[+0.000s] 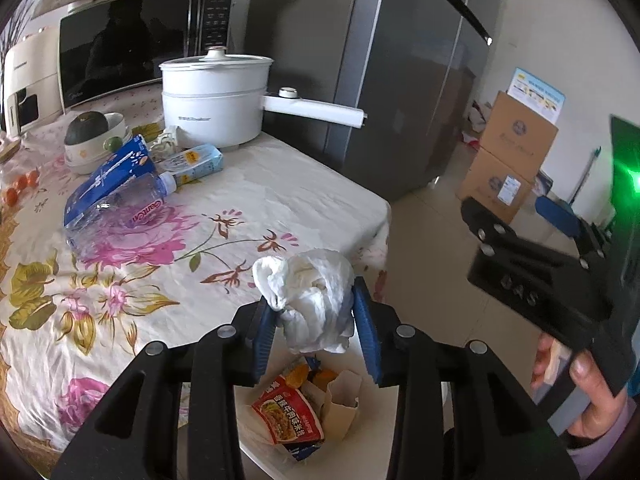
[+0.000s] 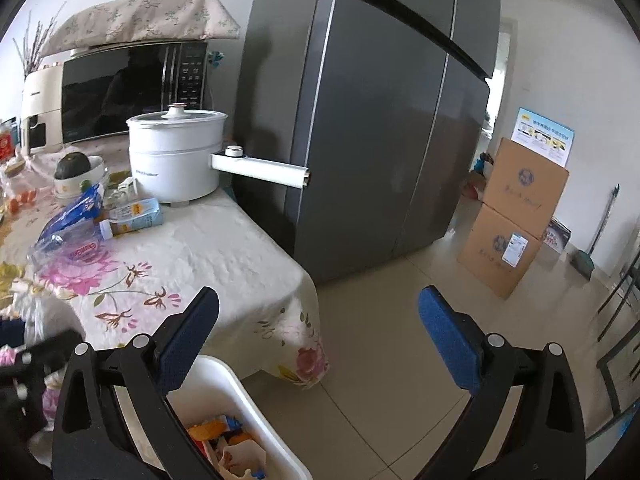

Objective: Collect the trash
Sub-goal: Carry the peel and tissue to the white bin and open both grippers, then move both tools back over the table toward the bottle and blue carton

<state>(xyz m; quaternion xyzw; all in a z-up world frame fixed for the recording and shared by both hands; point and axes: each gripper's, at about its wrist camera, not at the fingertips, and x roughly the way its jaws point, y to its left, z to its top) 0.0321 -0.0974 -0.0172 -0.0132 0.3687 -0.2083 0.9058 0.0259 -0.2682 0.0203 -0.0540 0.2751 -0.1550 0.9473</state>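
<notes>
Left wrist | left tool (image 1: 316, 316) pinches crumpled white tissue (image 1: 310, 300) | right tool (image 2: 320, 340) gaping, empty

Soft, even daylight fills both views, brightest on the pale wall (image 2: 568, 60) at right, leaving only faint shadows on the tabletop (image 1: 280, 200). A green flare (image 1: 634, 178) glares at the left wrist view's right edge. Fisheye distortion bends the fridge (image 2: 380, 120), corners vignette black, and the near tongs look slightly soft.

Black hand-held gripper (image 1: 316, 320) frames, blue ribbed pads, silver screws, bare-skinned hand (image 1: 580, 384), lilac sleeve
</notes>
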